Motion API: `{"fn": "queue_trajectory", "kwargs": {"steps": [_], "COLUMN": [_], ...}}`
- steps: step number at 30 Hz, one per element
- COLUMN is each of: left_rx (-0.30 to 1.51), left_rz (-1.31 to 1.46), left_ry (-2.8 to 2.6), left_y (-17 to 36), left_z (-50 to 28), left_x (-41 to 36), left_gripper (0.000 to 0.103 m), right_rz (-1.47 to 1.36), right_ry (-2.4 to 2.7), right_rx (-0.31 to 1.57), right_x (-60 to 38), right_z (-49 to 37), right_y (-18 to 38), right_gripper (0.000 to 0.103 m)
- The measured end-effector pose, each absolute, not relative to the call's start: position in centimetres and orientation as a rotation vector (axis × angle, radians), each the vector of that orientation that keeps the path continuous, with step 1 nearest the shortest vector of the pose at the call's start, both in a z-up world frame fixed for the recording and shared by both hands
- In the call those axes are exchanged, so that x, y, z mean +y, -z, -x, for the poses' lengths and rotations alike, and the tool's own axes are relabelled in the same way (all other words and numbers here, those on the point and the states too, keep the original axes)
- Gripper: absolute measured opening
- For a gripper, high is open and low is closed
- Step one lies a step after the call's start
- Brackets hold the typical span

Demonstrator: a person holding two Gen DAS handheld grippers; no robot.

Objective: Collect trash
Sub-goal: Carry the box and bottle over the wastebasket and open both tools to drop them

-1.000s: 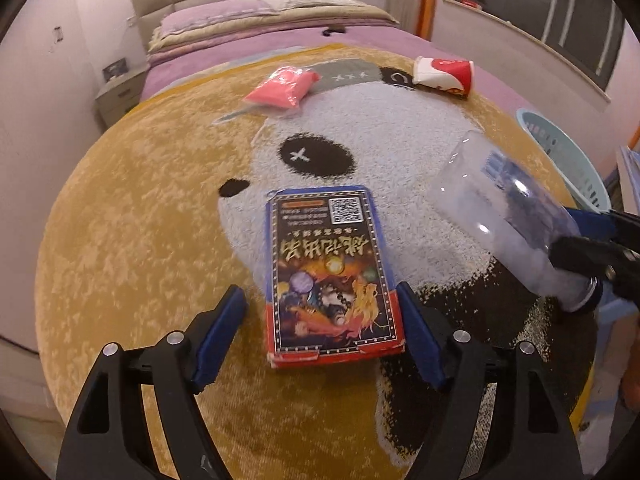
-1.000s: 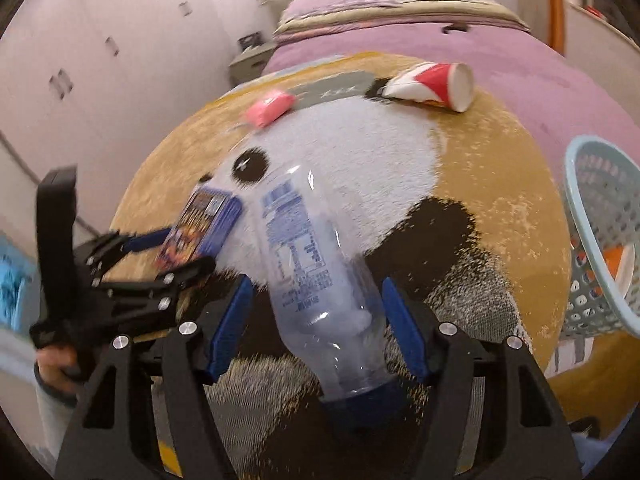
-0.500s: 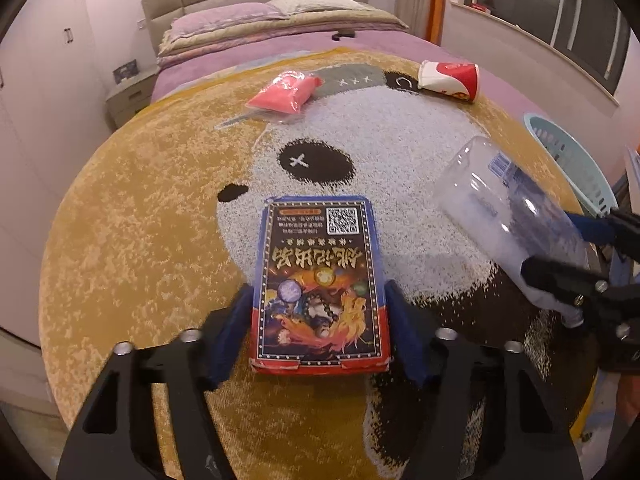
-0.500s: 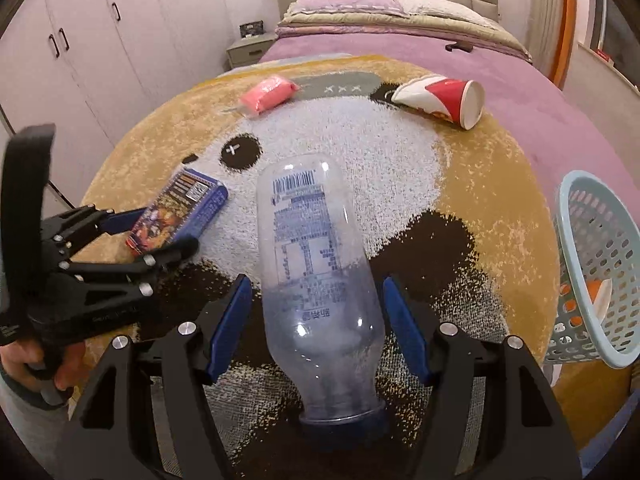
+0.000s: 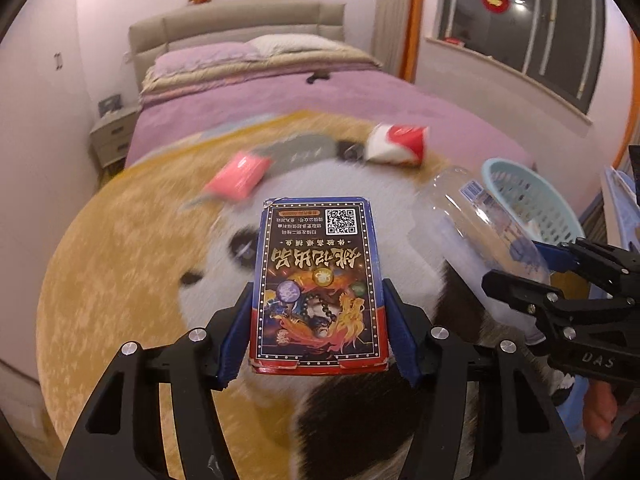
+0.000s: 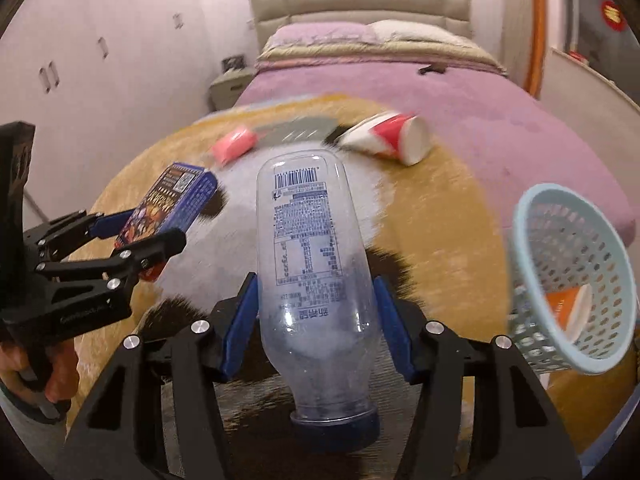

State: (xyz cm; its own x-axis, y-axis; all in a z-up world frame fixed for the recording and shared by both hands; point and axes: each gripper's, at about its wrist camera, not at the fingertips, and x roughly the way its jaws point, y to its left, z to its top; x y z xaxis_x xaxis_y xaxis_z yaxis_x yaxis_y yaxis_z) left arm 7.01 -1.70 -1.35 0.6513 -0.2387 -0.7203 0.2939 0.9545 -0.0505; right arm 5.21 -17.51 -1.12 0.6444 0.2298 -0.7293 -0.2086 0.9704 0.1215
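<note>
My left gripper (image 5: 318, 332) is shut on a blue and red card box (image 5: 318, 276) and holds it above the round panda rug (image 5: 112, 280). My right gripper (image 6: 316, 320) is shut on a clear plastic bottle (image 6: 310, 264), cap end toward me, also lifted. The box shows in the right wrist view (image 6: 168, 204) and the bottle in the left wrist view (image 5: 476, 220). A pink packet (image 5: 240, 178) and a red and white paper cup (image 5: 398, 146) lie on the rug's far side.
A light blue mesh basket (image 6: 576, 280) stands at the rug's right edge with an orange and white item inside. A bed (image 5: 280, 92) with a purple cover is behind the rug. A nightstand (image 5: 114, 136) and wardrobes (image 6: 72, 80) are at left.
My left gripper closed on the card box and lifted it off the rug. Both grippers rose with their loads, and the basket now looks nearer on the right.
</note>
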Motion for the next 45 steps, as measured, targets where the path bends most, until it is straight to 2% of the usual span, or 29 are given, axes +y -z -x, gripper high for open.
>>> {"fn": "queue_trajectory", "kwargs": {"steps": [10,18,29,32,33,34,39,45], "left_rx": [0.74,0.719,0.808,0.838,0.84,0.838,0.818,0.778], "left_rz": [-0.17,-0.207,-0.14,-0.13,-0.136,-0.142,-0.149,-0.1], "left_ry": [0.462,0.591,0.724,0.748,0.748,0.743,0.737,0.755], "left_y": [-1.8,-2.3,1.4,2.2,2.4,2.5,2.6,1.1], "left_z": [-8.7,-11.2,-16.4,-17.5,-17.8,-17.8,-17.1,-16.0], "left_x": [-11.5,-20.5,-29.6,-31.1,-31.4,-31.5,-30.1,-27.4], "left_gripper": [0.058,0.058,0.059,0.063,0.075,0.078,0.08,0.08], "right_rz": [-0.153,-0.249,-0.415,-0.446,-0.458,-0.468,-0.5,-0.469], "right_ry": [-0.049,0.137,0.314,0.35,0.365,0.368,0.353,0.325], "right_rx": [0.756,0.732,0.781,0.819,0.841,0.852,0.848,0.798], "right_x": [-27.3,-35.9,-44.8,-46.2,-46.7,-46.8,-47.0,-45.1], "right_z": [-6.2,-7.3,-9.8,-10.4,-10.5,-10.6,-9.7,-8.6], "right_y": [-1.5,-1.3,2.7,4.2,4.9,5.3,5.6,3.0], "right_gripper": [0.054,0.054,0.055,0.055,0.056,0.056,0.056,0.056]}}
